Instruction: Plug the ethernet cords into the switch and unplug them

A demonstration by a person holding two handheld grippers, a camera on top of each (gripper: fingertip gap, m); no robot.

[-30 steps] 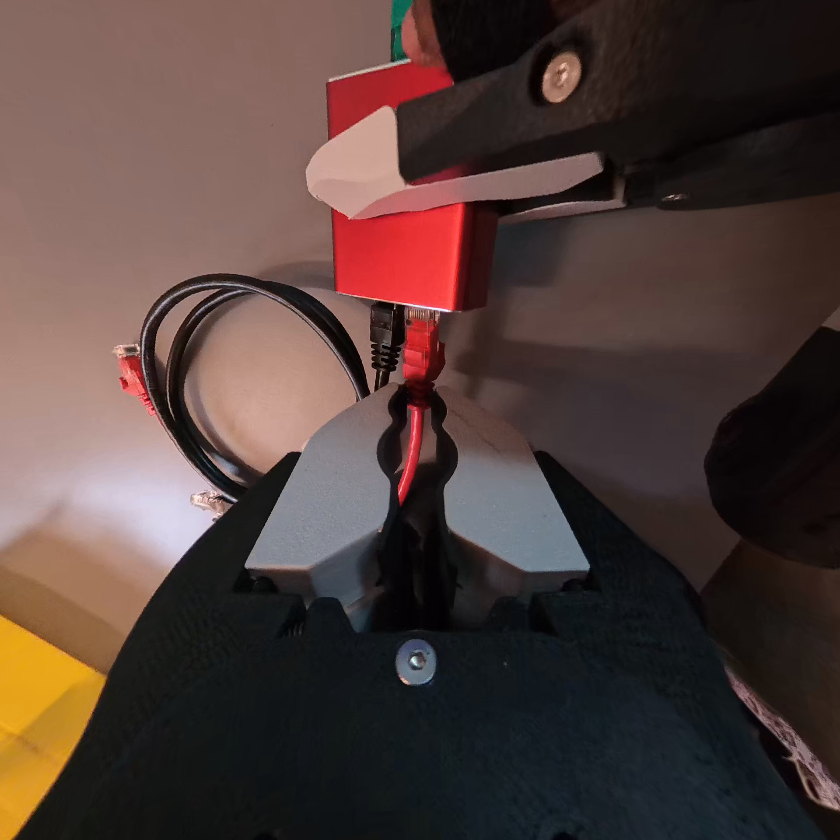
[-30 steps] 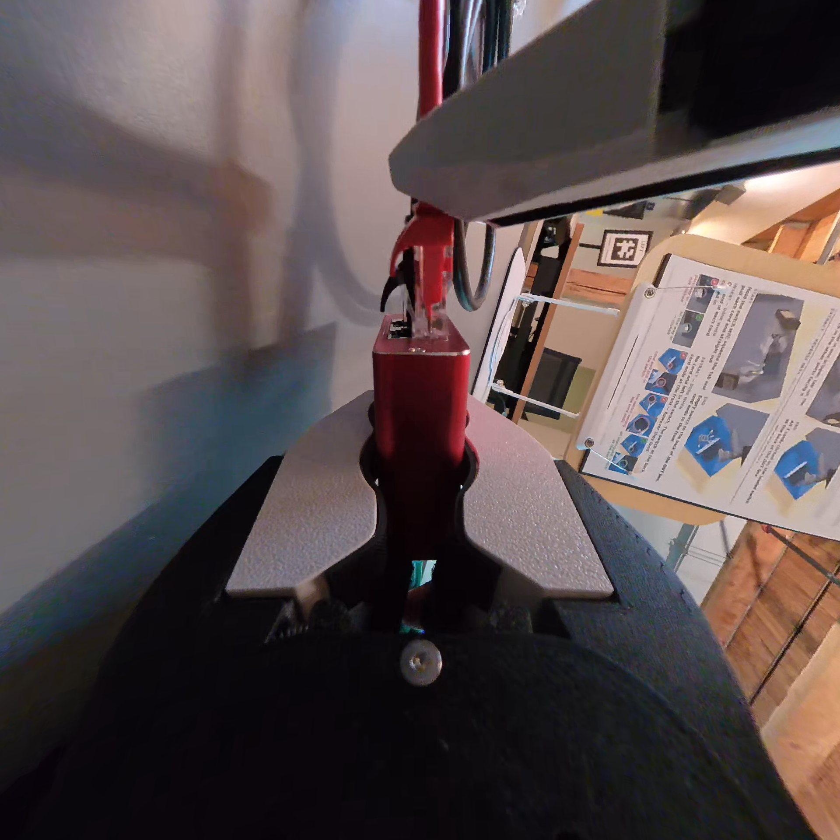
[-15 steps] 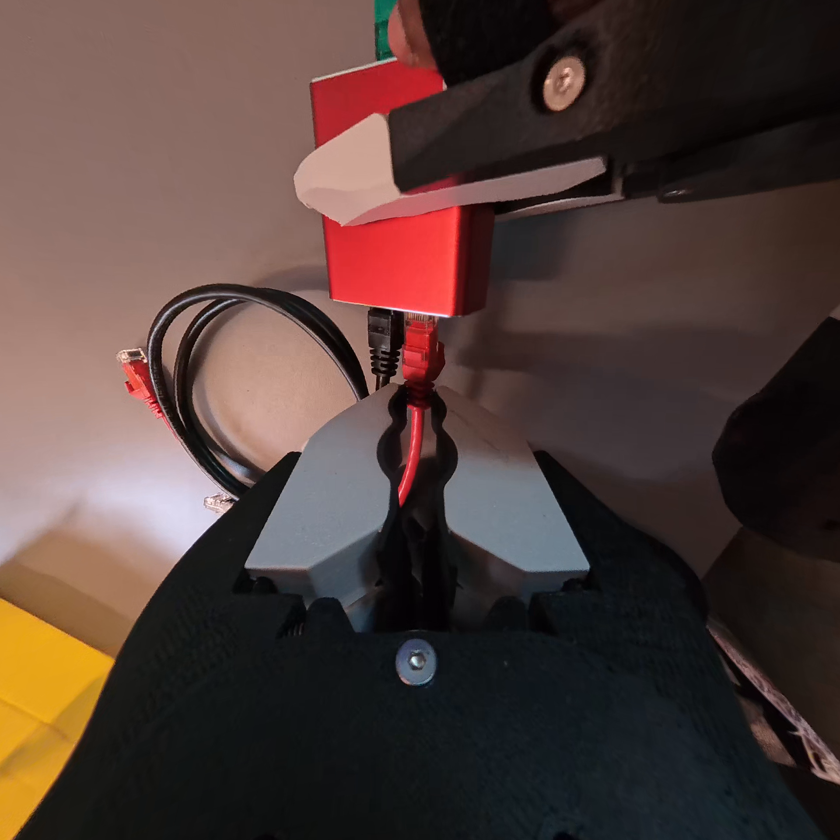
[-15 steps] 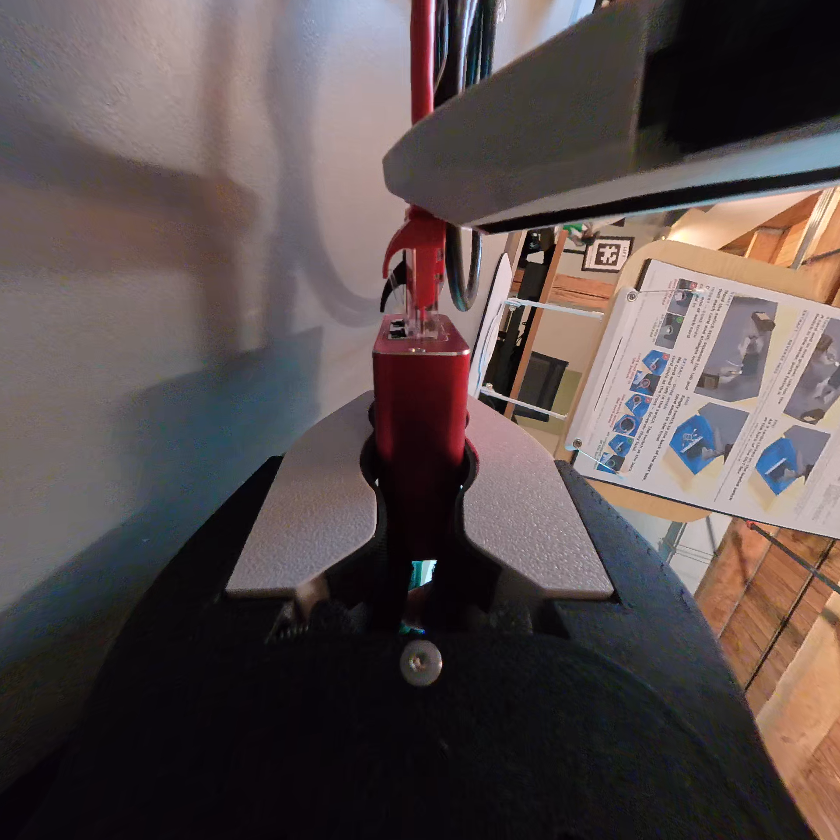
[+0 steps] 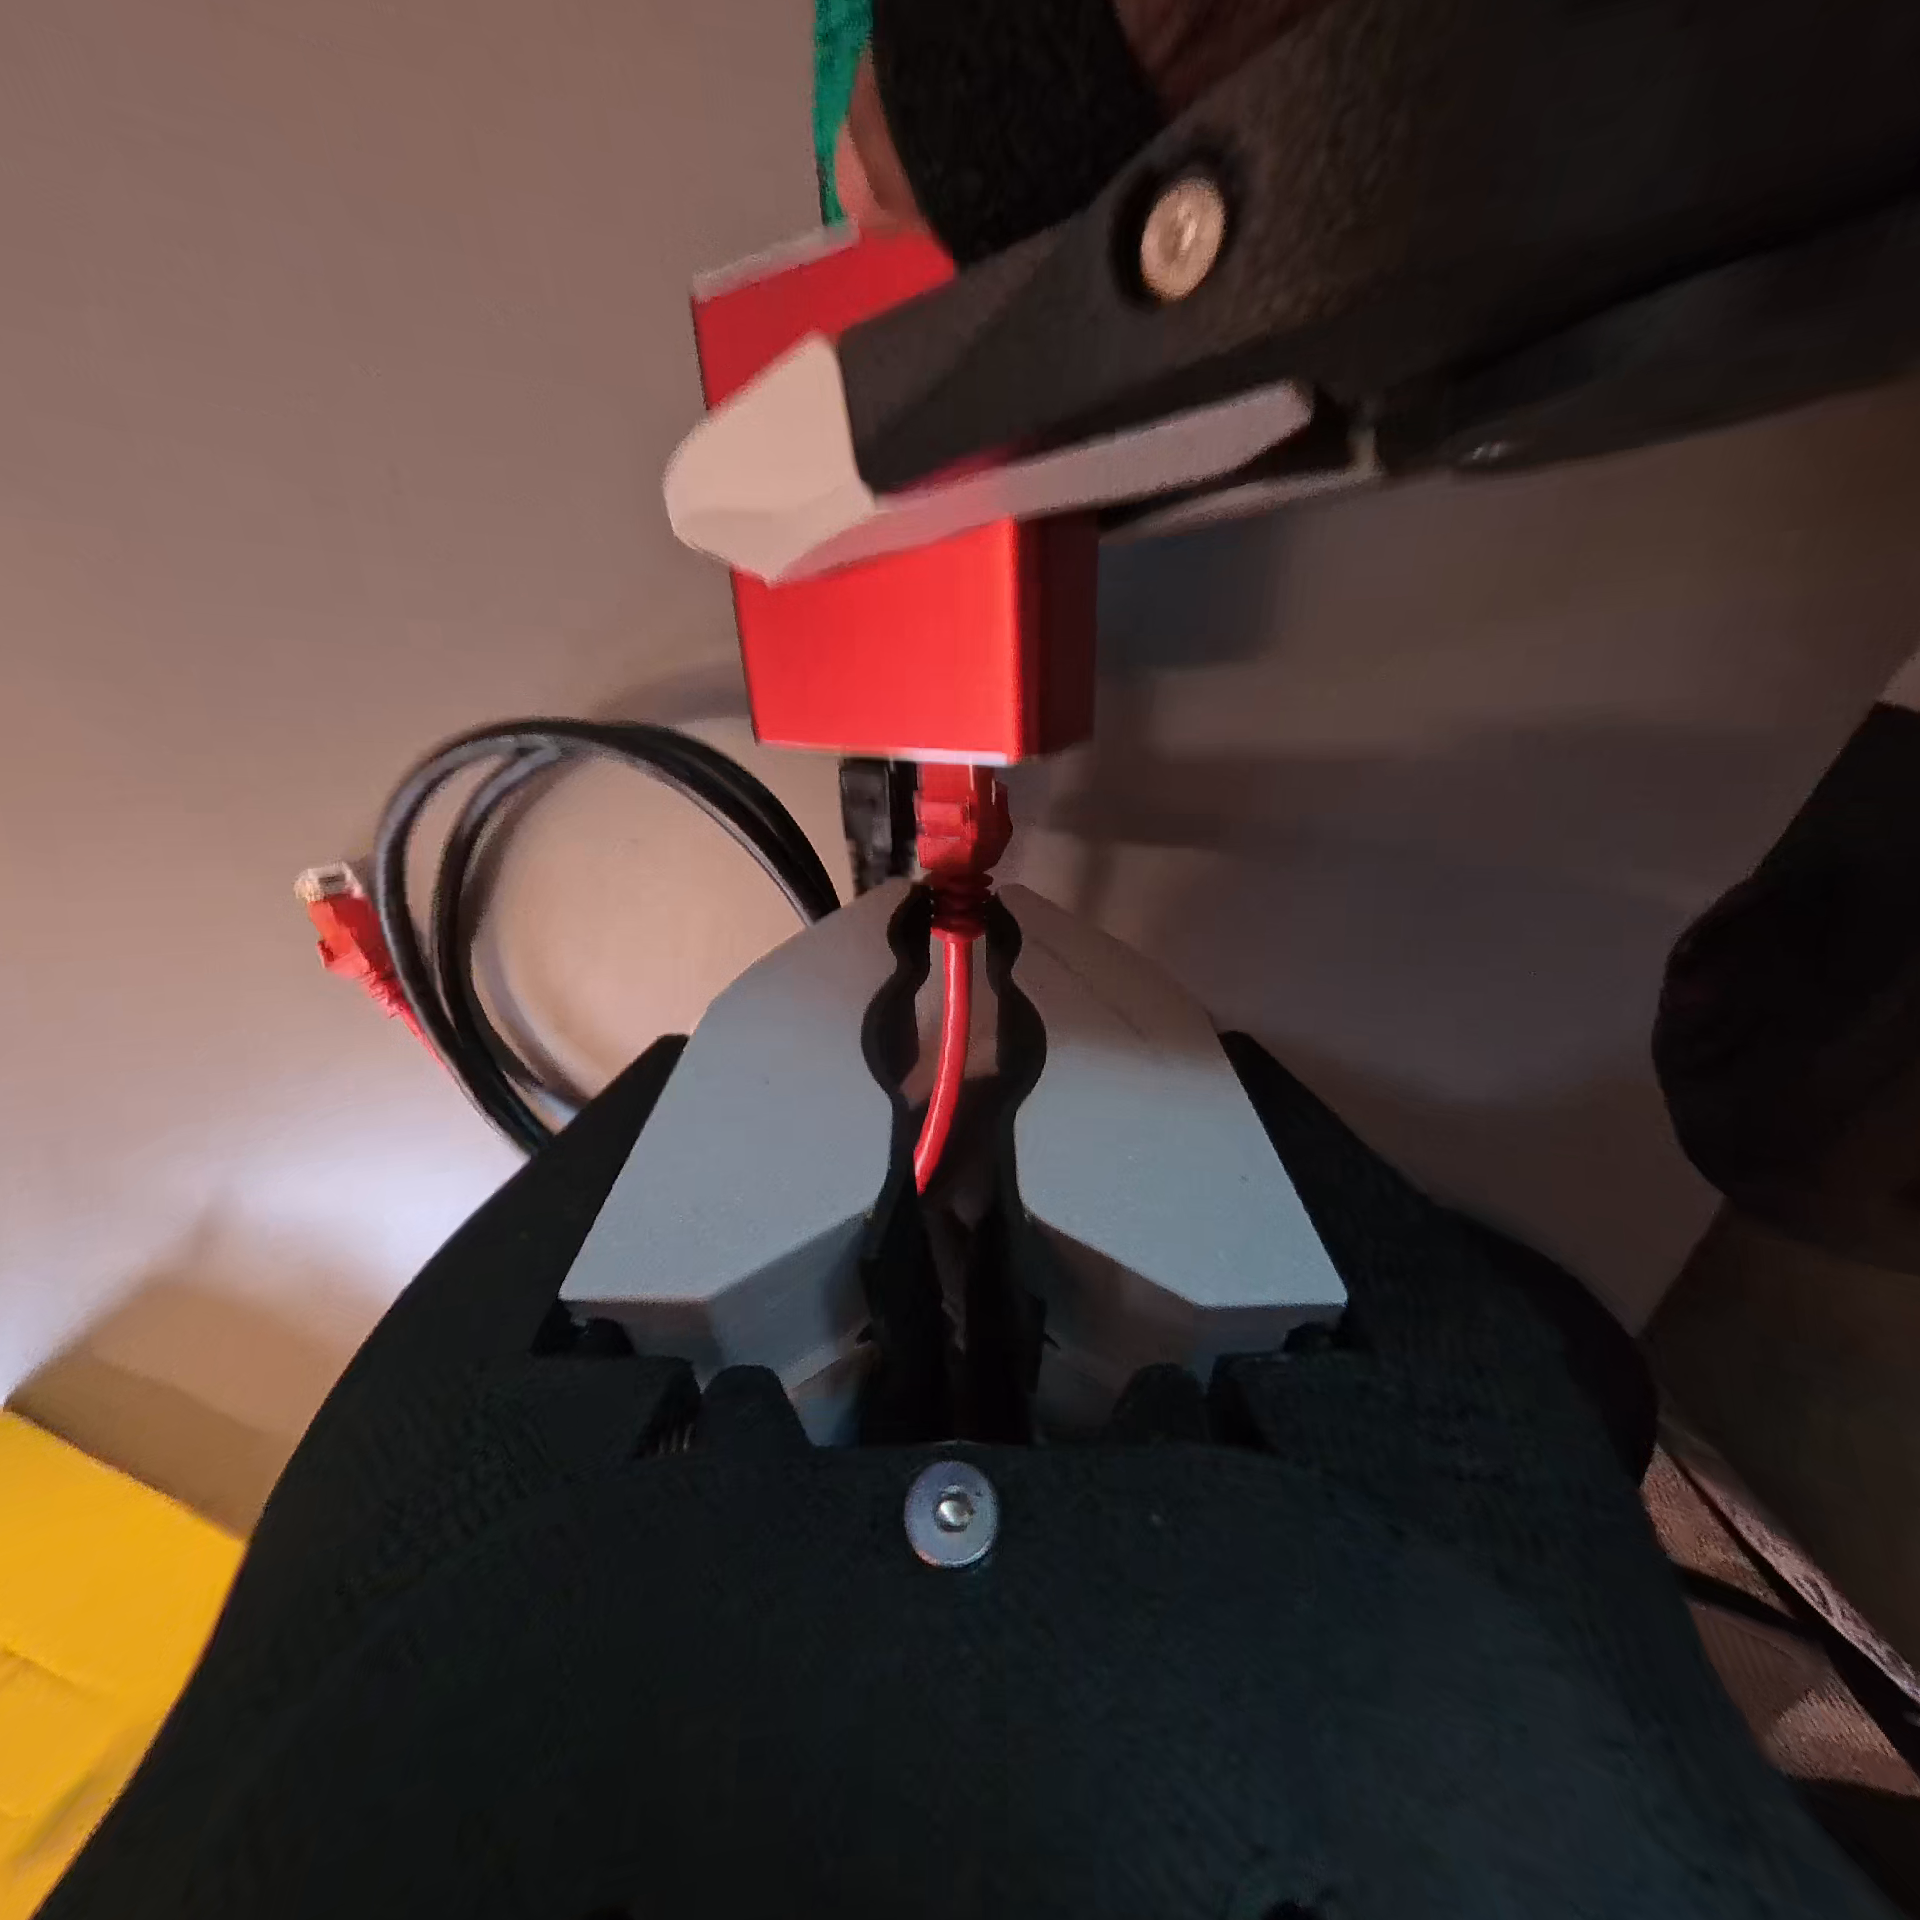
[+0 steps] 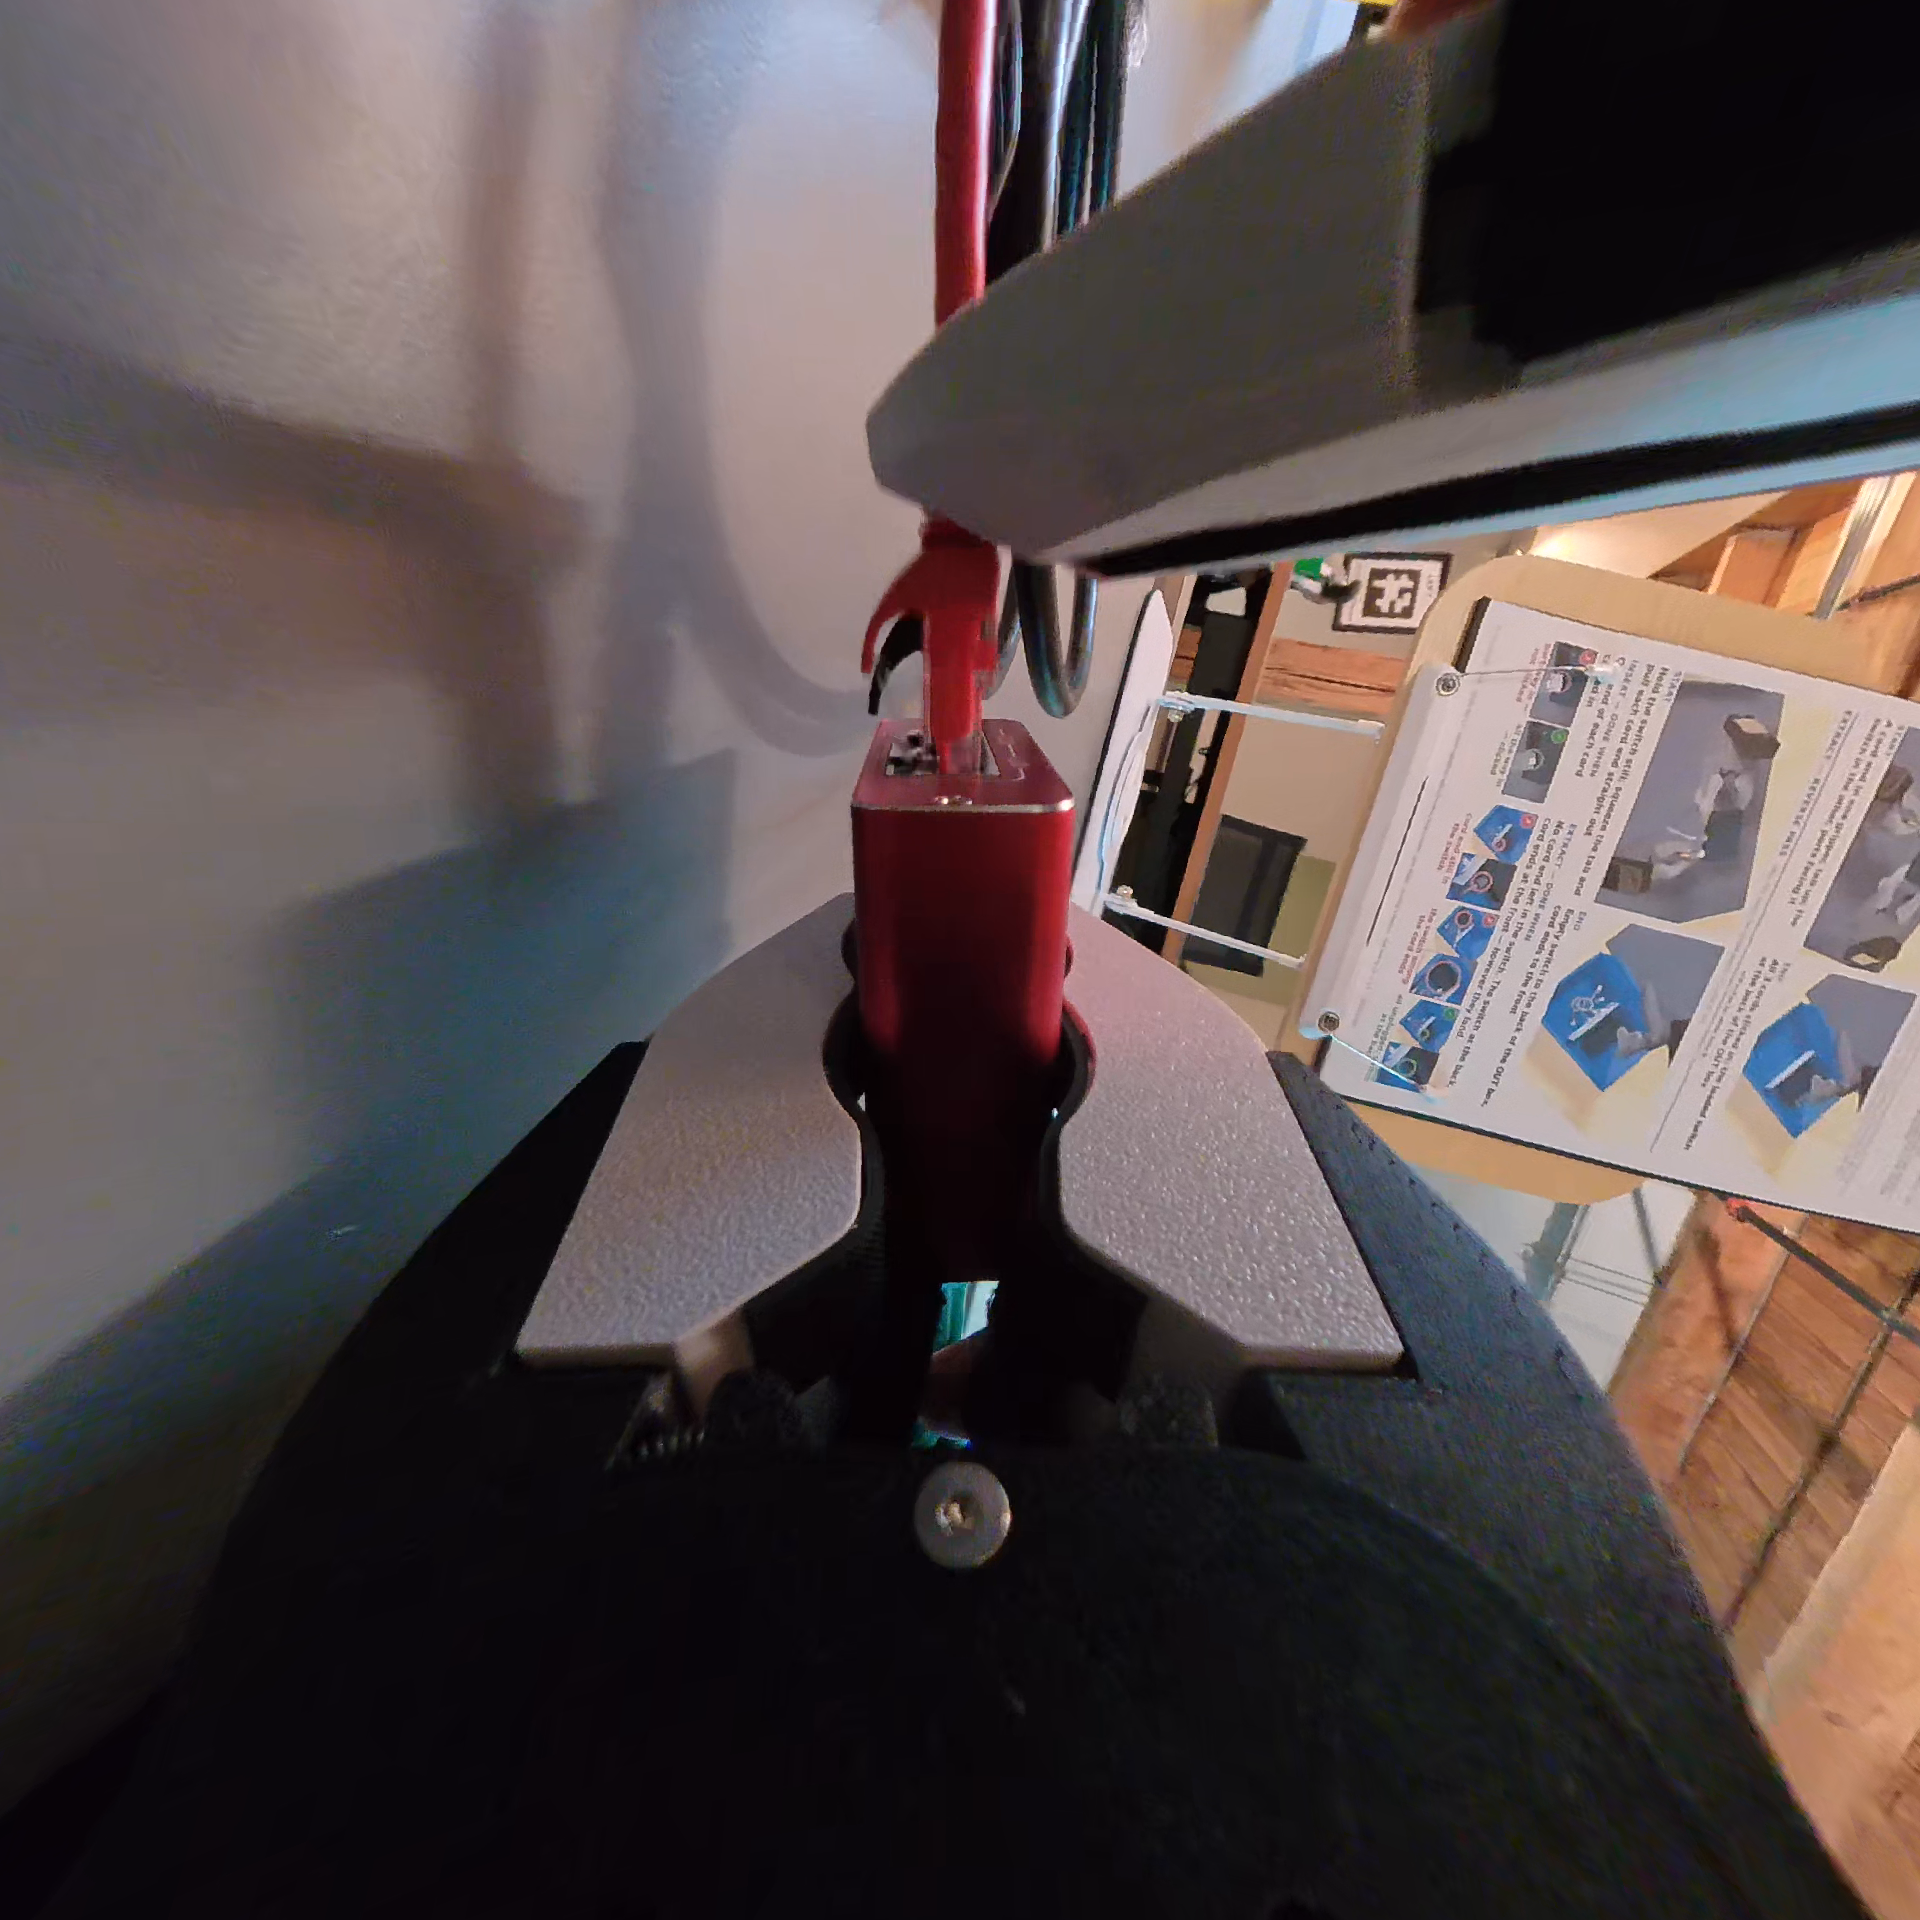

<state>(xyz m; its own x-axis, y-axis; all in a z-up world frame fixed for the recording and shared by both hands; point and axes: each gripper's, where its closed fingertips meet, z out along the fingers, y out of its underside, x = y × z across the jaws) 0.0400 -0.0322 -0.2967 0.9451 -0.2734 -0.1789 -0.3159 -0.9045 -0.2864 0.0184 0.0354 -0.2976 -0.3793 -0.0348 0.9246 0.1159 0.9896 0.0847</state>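
Note:
The red switch is held above the grey table, clamped across its body by my right gripper, whose grey finger crosses it in the left wrist view. My left gripper is shut on the red ethernet cord just behind its plug, which sits in a switch port. A black cord plug sits in the port beside it. In the right wrist view my right gripper is shut on the switch, with the red plug at its top face.
The black cord loops on the table at left, next to the red cord's free plug. A yellow object sits at the lower left. An instruction sheet on a board stands at the right of the right wrist view. One gripper's finger ends stand about 7 cm off the other's. From either gripper's tips it is about 40 cm to the yellow object.
The switch and the red plug have closed together; the plug sits deeper in the port than a second ago. Both grippers keep their grip.

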